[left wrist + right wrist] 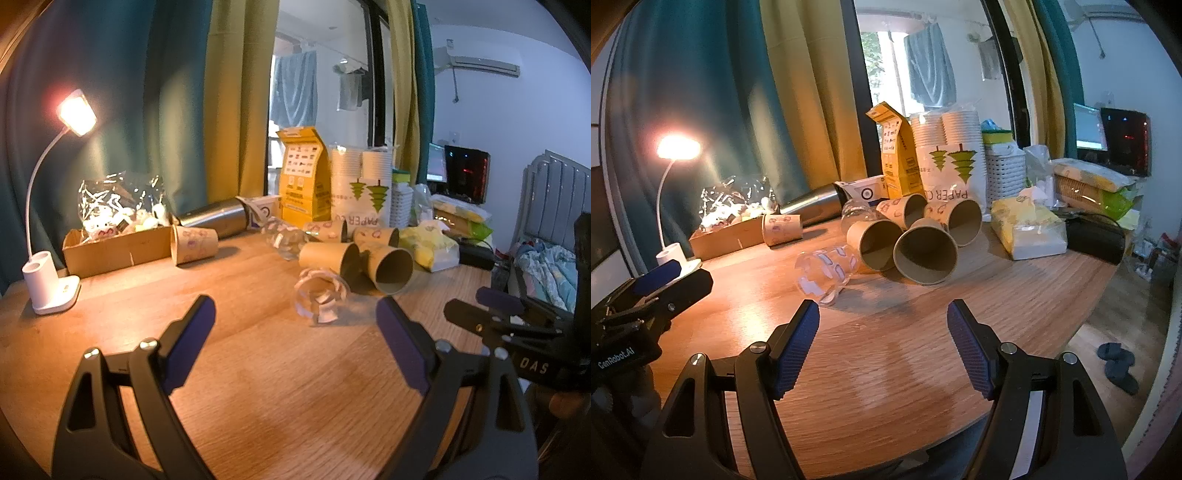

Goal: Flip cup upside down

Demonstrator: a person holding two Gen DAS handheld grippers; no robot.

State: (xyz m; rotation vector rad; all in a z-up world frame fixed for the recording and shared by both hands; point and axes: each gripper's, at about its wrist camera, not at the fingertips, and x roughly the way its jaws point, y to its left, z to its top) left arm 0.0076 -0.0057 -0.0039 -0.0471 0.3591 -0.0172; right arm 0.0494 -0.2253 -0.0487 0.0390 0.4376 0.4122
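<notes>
A clear plastic cup (pixel 320 295) with white markings lies on its side on the wooden table (pixel 258 369), mouth toward me; it also shows in the right wrist view (pixel 827 273). Several brown paper cups (pixel 391 269) lie on their sides behind it, seen too in the right wrist view (pixel 925 254). My left gripper (pixel 295 314) is open and empty, just short of the clear cup. My right gripper (pixel 882 314) is open and empty, to the right of the clear cup and in front of the paper cups. Each gripper appears at the edge of the other's view.
A lit white desk lamp (pixel 51 284) stands far left. A cardboard box (pixel 114 247) with a plastic bag, another paper cup (pixel 194 243), a steel flask (pixel 218 218), a yellow carton (pixel 303 173), stacked paper cups (pixel 360 177) and tissue packs (pixel 1027 229) line the back.
</notes>
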